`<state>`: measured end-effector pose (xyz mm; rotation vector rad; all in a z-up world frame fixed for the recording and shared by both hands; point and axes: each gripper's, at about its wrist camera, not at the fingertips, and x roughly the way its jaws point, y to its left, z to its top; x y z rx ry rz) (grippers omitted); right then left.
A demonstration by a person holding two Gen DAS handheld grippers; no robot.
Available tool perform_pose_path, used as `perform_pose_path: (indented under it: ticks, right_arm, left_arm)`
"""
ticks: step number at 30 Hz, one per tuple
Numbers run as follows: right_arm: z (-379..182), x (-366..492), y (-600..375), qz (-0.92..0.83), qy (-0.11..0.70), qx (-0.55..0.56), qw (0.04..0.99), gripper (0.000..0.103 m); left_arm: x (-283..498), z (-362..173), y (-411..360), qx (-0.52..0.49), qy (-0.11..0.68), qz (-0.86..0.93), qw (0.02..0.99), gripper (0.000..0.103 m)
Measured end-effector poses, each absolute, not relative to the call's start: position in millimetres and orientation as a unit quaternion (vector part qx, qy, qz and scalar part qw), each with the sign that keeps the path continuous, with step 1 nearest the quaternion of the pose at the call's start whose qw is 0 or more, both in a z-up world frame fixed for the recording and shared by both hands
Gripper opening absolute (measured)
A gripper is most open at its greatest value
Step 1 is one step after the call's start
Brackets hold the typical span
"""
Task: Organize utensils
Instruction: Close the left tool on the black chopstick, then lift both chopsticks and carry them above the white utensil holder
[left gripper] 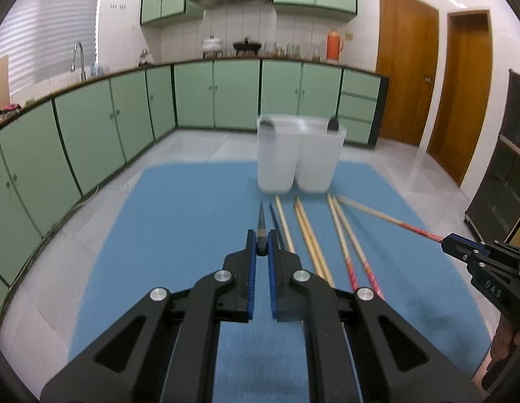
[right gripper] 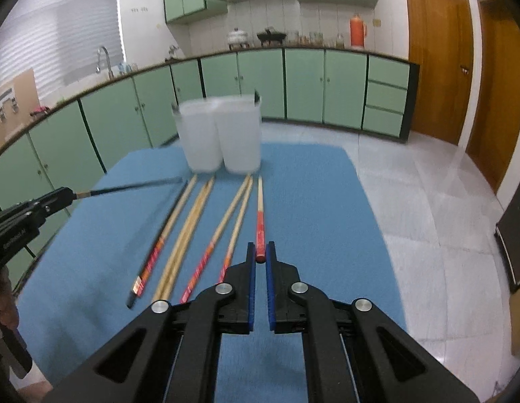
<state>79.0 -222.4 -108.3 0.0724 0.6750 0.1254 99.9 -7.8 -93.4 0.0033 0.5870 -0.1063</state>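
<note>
My left gripper [left gripper: 261, 244] is shut on the end of a dark chopstick [left gripper: 261, 216], held above the blue mat [left gripper: 179, 235]. It also shows at the left of the right wrist view as the left gripper [right gripper: 70, 195] with the dark chopstick [right gripper: 132, 186]. My right gripper [right gripper: 260, 252] is shut on a red-ended chopstick [right gripper: 260, 221]. From the left wrist view, the right gripper [left gripper: 444, 240] and its red-ended chopstick [left gripper: 377, 215] are at the right. Several more chopsticks [right gripper: 189, 231] lie side by side on the mat. Two translucent white containers [left gripper: 276, 154] [right gripper: 241, 137] stand behind them.
The mat covers a table whose far edge lies just behind the containers. Green kitchen cabinets [left gripper: 92, 127] run along the left and back walls, across a tiled floor [right gripper: 411, 201]. Wooden doors [left gripper: 407, 67] and a dark cabinet [left gripper: 508, 168] are on the right.
</note>
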Motion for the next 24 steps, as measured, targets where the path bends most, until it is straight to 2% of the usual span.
perform_pose_path:
  ticks: [12, 24]
  right_arm:
    - [-32, 105, -242, 0.095, 0.278, 0.061, 0.954, 0.006]
    - [7, 124, -244, 0.112, 0.259, 0.044, 0.958, 0.006]
  left_arm:
    - [133, -36, -8, -0.015, 0.243, -0.075, 0.967, 0.006]
    - [143, 1, -15, -0.012, 0.211, -0.088, 0.973, 0.006]
